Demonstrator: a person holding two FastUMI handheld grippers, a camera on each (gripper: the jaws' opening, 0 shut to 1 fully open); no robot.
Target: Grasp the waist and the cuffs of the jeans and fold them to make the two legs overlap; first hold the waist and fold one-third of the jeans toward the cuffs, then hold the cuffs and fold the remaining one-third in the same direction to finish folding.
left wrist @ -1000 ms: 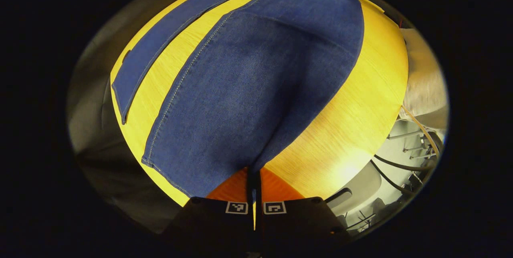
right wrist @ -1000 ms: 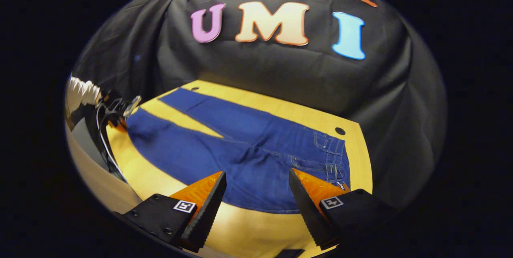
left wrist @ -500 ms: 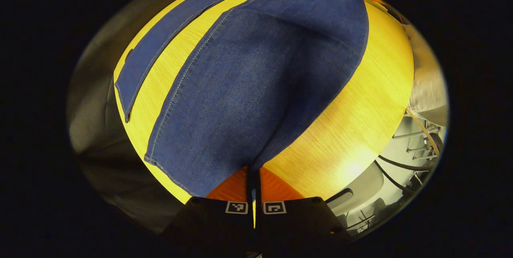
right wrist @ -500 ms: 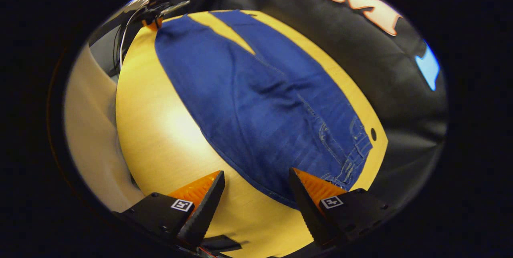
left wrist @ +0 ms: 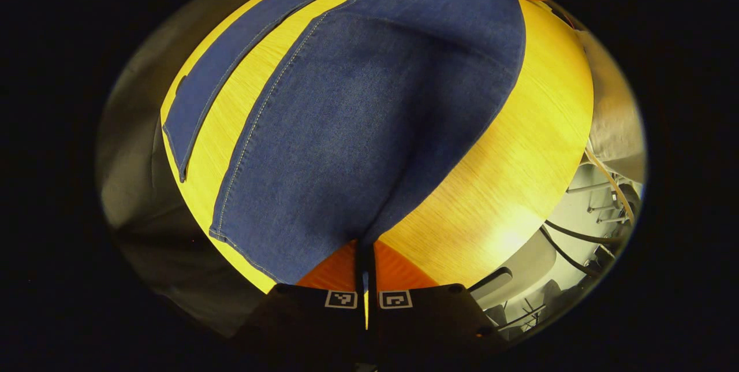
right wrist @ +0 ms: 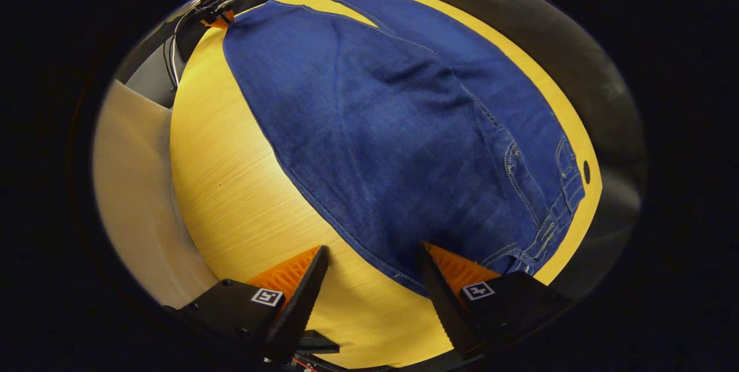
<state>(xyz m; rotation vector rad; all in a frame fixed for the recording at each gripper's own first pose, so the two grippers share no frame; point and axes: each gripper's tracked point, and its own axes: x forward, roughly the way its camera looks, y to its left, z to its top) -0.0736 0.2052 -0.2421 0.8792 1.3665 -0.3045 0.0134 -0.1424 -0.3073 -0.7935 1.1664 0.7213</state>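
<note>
Your left gripper (left wrist: pixel 365 256) pinches a cuff of the jeans (right wrist: pixel 404 129), spread flat on the worktop (right wrist: pixel 231 187). Your right gripper (right wrist: pixel 372 297) hovers spread, tilted down over the waist's near edge.

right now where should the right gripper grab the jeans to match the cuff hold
Take the waistband corner of the jeans nearest the table's front edge, coming in from the bare table side, probably low and level. That corner lies flat beside the open right gripper. The left gripper is shut on the cuff at the same long edge.
</note>
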